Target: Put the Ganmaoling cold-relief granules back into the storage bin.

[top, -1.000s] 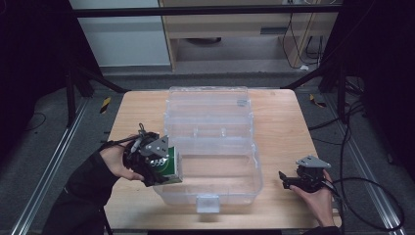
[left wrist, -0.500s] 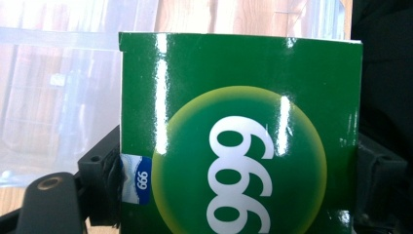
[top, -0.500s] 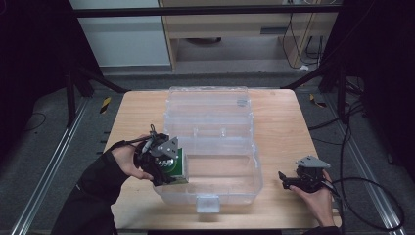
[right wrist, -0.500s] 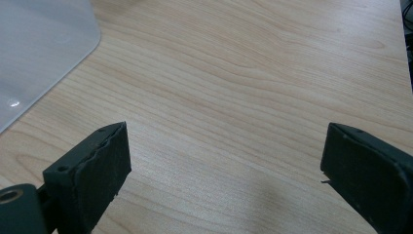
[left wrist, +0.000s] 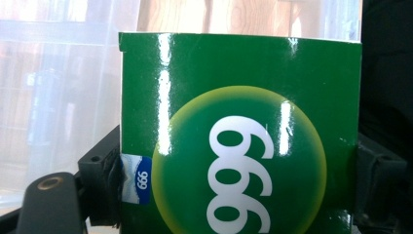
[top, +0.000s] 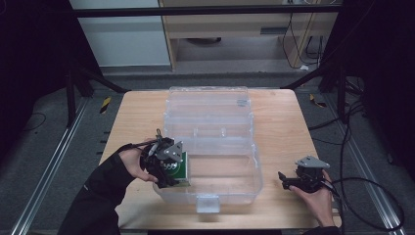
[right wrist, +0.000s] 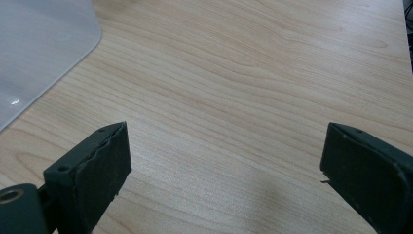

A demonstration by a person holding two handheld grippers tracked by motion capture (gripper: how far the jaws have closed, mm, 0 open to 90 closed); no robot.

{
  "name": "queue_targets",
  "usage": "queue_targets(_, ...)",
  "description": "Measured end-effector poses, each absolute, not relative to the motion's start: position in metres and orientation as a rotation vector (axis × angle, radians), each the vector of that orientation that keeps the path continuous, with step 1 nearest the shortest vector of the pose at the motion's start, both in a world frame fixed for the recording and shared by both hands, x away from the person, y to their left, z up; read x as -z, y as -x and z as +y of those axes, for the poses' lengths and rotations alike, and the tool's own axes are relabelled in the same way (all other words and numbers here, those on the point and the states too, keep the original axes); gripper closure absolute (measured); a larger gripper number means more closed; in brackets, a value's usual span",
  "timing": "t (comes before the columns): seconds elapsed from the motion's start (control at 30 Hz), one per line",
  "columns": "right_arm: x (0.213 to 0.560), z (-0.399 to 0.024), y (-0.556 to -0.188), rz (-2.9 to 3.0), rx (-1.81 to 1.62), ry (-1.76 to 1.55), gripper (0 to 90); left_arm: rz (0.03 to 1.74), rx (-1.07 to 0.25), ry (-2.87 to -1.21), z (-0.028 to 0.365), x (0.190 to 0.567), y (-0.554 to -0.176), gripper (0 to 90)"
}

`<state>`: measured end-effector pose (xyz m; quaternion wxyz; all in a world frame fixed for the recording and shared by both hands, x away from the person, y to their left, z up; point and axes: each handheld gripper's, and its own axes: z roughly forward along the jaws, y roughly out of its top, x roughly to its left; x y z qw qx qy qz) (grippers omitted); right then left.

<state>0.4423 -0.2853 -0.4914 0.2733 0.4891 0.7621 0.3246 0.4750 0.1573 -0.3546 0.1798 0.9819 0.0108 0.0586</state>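
High view: the left claw (top: 169, 166) pinches a glossy green box (top: 177, 169) at the left wall of a clear, round-cornered plastic bin (top: 244, 169), whose lid lies open behind it on the pale wooden worktop (top: 127, 122). The right claw (top: 286, 180) sits apart near the worktop's right edge.

Left gripper view: the box (left wrist: 238, 131), flat-faced and shiny with white digits, is clamped between both jaws.

Right gripper view: the right claw (right wrist: 224, 165) is spread wide over bare grained worktop (right wrist: 243, 73); the bin's corner (right wrist: 44, 53) is upper left.
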Motion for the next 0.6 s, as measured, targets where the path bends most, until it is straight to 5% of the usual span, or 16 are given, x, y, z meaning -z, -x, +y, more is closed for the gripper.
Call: queue_targets(0.6, 0.492, -0.285, -0.443, 2.057, -0.867, -1.310, 4.7, 0.014, -0.137, -2.822, 0.154, 0.378, -0.478, 14.6)
